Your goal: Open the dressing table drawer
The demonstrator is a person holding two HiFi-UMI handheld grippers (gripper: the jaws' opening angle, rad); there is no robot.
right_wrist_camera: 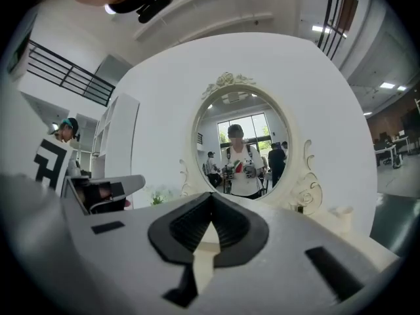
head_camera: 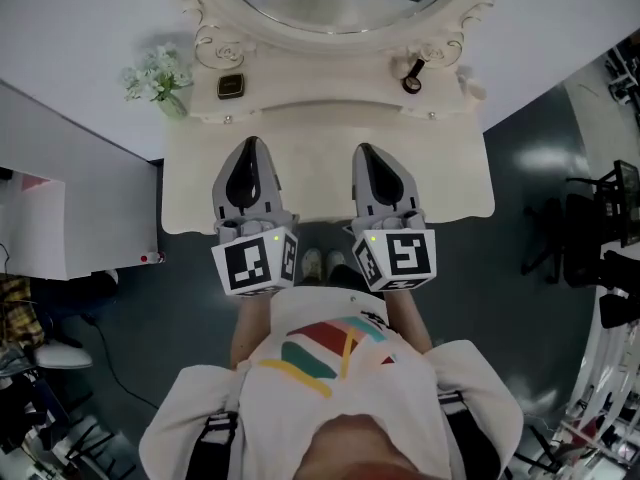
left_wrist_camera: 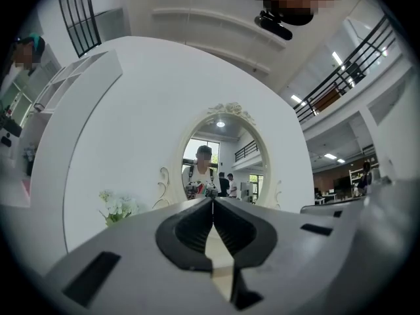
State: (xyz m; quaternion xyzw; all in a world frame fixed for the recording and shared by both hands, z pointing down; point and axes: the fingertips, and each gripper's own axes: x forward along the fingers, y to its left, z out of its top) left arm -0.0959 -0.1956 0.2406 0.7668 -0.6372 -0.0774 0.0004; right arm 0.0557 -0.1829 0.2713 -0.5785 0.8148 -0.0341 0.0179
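**Q:** Largest entry first?
**A:** Dressing table [head_camera: 470,203], cream, with an oval mirror [head_camera: 340,8] at the back. Its bench top [head_camera: 320,173] lies bare beneath both tools.

**Q:** The drawer?
**A:** Probably in the raised tier under the mirror, marked by a left knob [head_camera: 228,118] and a right knob [head_camera: 432,116]. The fronts barely show from above. Its long axis runs side to side, square across the line the fingers point along.

**Q:** Grippers?
**A:** Left gripper [head_camera: 250,144] and right gripper [head_camera: 365,150], side by side above the top. Fingers are pressed together with nothing between them. The tips aim at the mirror, and the tier lies ahead, apart from both.

**Q:** Nearer hand?
**A:** Left gripper to the left knob, right gripper to the right knob, about equally near.

**Q:** Smalls?
**A:** Flowers [head_camera: 158,76], far left corner.
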